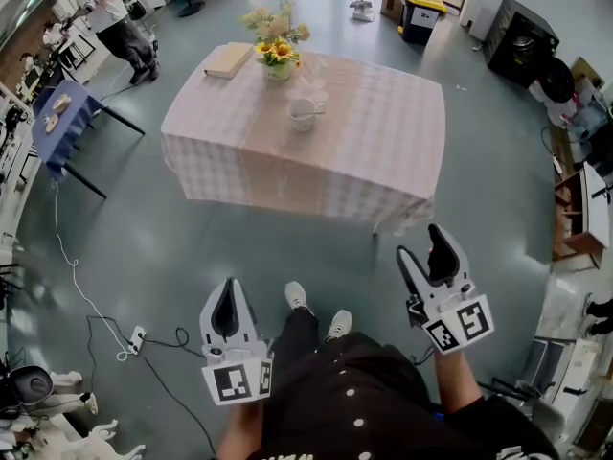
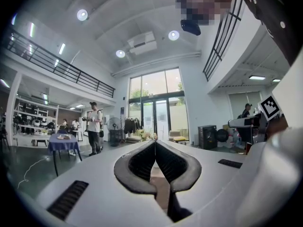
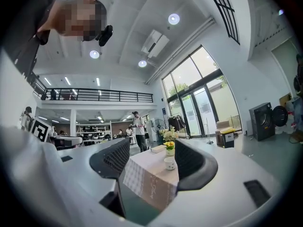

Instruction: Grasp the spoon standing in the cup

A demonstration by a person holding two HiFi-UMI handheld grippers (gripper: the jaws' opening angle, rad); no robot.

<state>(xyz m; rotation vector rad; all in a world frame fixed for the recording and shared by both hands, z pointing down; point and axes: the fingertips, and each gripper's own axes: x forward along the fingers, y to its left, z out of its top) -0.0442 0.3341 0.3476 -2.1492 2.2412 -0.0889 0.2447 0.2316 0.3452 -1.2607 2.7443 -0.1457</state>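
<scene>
A white cup (image 1: 305,113) stands on the checked tablecloth of the table (image 1: 383,151), in front of a vase of yellow flowers (image 1: 277,51). The spoon in it is too small to make out. Both grippers hang low over the floor, well short of the table. My left gripper (image 1: 228,287) is shut, and its dark pads meet along a line in the left gripper view (image 2: 154,143). My right gripper (image 1: 421,244) is open with nothing in it. In the right gripper view (image 3: 152,146), the cup (image 3: 169,163) and flowers (image 3: 169,144) show far off between the jaws.
A tan book (image 1: 228,59) lies on the table's far left corner. A blue side table (image 1: 57,123) and a person (image 1: 115,17) are at the left. A cable and power strip (image 1: 134,338) lie on the floor. A black bin (image 1: 421,12) and shelving (image 1: 579,209) stand at the right.
</scene>
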